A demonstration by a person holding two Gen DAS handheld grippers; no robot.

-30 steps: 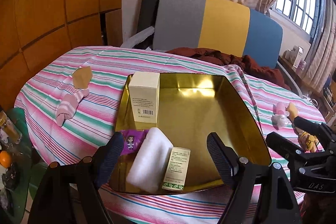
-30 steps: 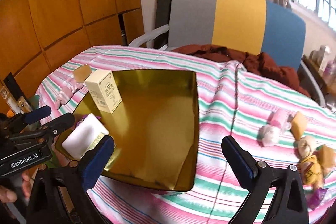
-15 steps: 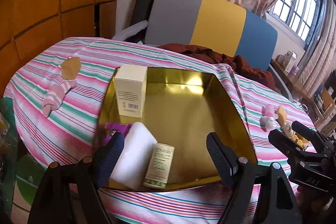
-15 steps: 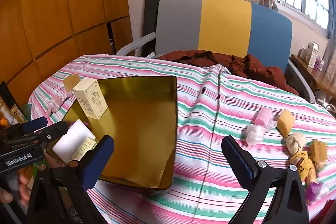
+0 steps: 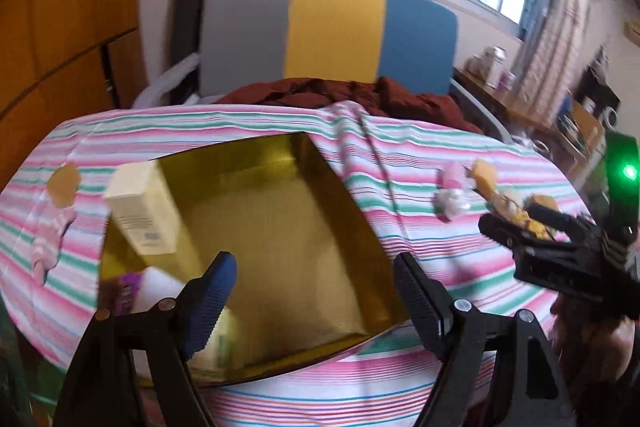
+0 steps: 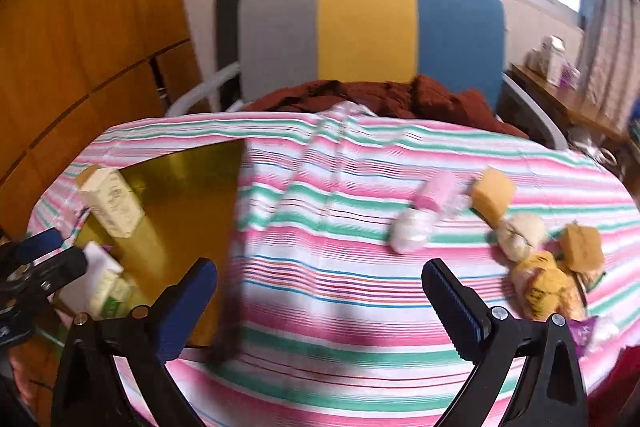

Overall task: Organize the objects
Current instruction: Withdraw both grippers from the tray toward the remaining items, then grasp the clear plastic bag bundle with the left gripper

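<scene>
Tongs first: we've got the left tongs [image 5: 316,293] spread wide apart with nothing between them, hanging over the near edge of the gold tray [image 5: 280,227]. Right tongs [image 6: 320,301] are also wide apart and empty, above the striped cloth [image 6: 328,267] on the surface, just right of the tray. Inside the tray we see a cream box [image 5: 140,211] standing at the left side, plus a white pad [image 6: 86,275] and a small green-labelled box [image 6: 112,293] near the front corner. Off to the right on the cloth sit a pink roll [image 6: 436,193], a white bundle [image 6: 410,235], a tan block [image 6: 492,193] and a pile of small wrapped bits [image 6: 548,279]. A pink sock [image 5: 50,235] lies left of the tray.
</scene>
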